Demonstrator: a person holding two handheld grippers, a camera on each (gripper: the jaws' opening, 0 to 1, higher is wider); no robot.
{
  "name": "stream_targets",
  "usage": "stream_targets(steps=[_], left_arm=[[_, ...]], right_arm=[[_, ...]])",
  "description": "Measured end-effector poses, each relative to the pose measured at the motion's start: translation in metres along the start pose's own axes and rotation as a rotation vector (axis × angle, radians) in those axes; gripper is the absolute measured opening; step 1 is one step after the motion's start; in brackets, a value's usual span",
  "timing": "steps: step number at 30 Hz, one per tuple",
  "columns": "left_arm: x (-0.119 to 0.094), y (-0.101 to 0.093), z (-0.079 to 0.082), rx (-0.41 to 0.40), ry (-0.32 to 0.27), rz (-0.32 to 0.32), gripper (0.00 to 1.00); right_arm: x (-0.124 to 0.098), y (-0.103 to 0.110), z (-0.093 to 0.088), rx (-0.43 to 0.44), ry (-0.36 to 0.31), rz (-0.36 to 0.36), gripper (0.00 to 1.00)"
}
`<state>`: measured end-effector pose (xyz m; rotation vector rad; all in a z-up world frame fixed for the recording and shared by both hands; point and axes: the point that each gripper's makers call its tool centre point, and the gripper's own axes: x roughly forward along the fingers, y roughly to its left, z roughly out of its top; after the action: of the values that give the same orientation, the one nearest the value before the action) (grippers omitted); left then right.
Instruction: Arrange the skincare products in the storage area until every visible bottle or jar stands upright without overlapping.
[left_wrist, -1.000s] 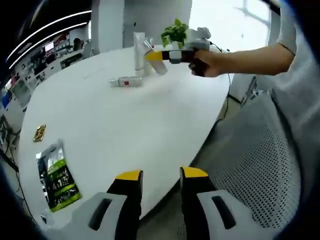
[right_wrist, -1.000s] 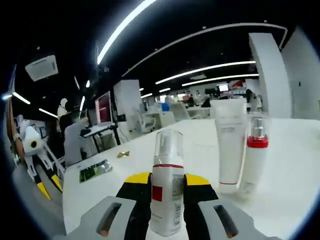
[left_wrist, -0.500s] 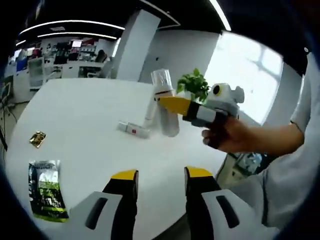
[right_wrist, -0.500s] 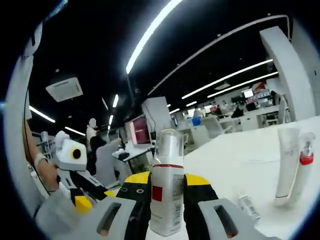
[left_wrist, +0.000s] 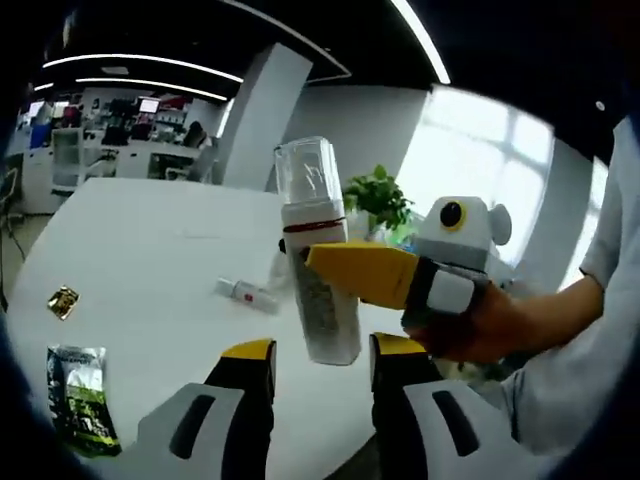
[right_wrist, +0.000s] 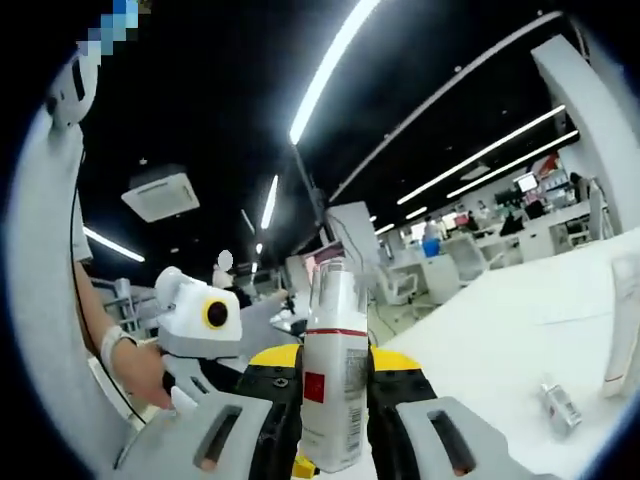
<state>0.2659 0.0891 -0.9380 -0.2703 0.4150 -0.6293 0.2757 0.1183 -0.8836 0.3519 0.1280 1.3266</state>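
My right gripper (right_wrist: 335, 362) is shut on a white pump bottle (right_wrist: 334, 385) with a clear cap and a red band, held upright in the air. In the left gripper view the same bottle (left_wrist: 322, 270) hangs close in front, with my right gripper's (left_wrist: 325, 282) yellow jaw across its side. Its base sits just above the gap of my left gripper (left_wrist: 322, 350), which is open and not touching it. A small product (left_wrist: 244, 292) lies flat on the white table (left_wrist: 150, 250); it also lies flat at the right (right_wrist: 560, 405). A white tube (right_wrist: 626, 320) stands at the right edge.
A green packet (left_wrist: 76, 395) and a small gold item (left_wrist: 62, 300) lie near the table's left edge. A potted plant (left_wrist: 378, 197) stands behind the bottle. A person's hand (left_wrist: 480, 325) holds my right gripper, and another hand (right_wrist: 135, 372) shows at the left.
My right gripper has carried the pump bottle away from the tube and the red-capped bottle, toward my left gripper. The bottle now hangs just in front of the open left jaws.
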Motion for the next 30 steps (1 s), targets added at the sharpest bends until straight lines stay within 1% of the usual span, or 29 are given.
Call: stream_targets(steps=[1,3,4,5,7,9,12,14,15,16,19,20,23,26,30], left_arm=[[-0.001,-0.002,0.002,-0.008,-0.014,-0.012,0.28],[-0.003,-0.007,0.004,-0.016,-0.023,-0.035,0.2],[-0.003,-0.011,0.002,-0.018,-0.009,-0.05,0.18],[-0.004,-0.01,0.003,-0.027,-0.009,-0.039,0.18],[-0.006,-0.011,0.002,-0.011,-0.008,-0.039,0.17],[-0.009,-0.004,0.0,0.061,0.006,0.008,0.17],[-0.011,0.0,-0.004,0.126,0.036,0.052,0.16],[-0.012,0.002,-0.005,0.166,0.047,0.082,0.16],[-0.012,0.001,-0.006,0.171,0.048,0.083,0.16],[-0.013,0.002,-0.006,0.168,0.047,0.09,0.16],[-0.014,0.004,-0.004,0.173,0.04,0.106,0.16],[-0.015,0.004,-0.003,0.174,0.038,0.108,0.16],[-0.015,0.005,0.0,0.167,0.023,0.114,0.16],[-0.017,0.01,0.002,0.16,0.015,0.127,0.16],[-0.017,0.01,0.0,0.205,0.029,0.145,0.16]], right_arm=[[0.0,0.002,0.0,0.005,0.0,0.006,0.17],[0.001,0.007,-0.001,0.002,0.003,0.015,0.17],[0.001,0.008,-0.001,-0.003,0.002,0.019,0.17],[0.0,0.009,-0.001,-0.004,0.008,0.023,0.17],[0.0,0.011,0.0,-0.004,0.013,0.025,0.17],[0.0,0.012,-0.002,-0.027,0.041,0.022,0.17],[0.001,0.014,-0.008,-0.064,0.106,0.004,0.17],[0.002,0.015,-0.01,-0.085,0.134,-0.005,0.17],[0.002,0.014,-0.011,-0.085,0.147,-0.015,0.17],[0.003,0.013,-0.012,-0.062,0.163,-0.029,0.17],[0.004,0.012,-0.012,-0.059,0.186,-0.052,0.17],[0.003,0.012,-0.011,-0.036,0.195,-0.069,0.17],[0.003,0.013,-0.009,0.001,0.2,-0.075,0.18],[0.0,0.011,-0.014,0.012,0.229,-0.09,0.16],[-0.002,0.01,-0.015,0.044,0.233,-0.114,0.15]])
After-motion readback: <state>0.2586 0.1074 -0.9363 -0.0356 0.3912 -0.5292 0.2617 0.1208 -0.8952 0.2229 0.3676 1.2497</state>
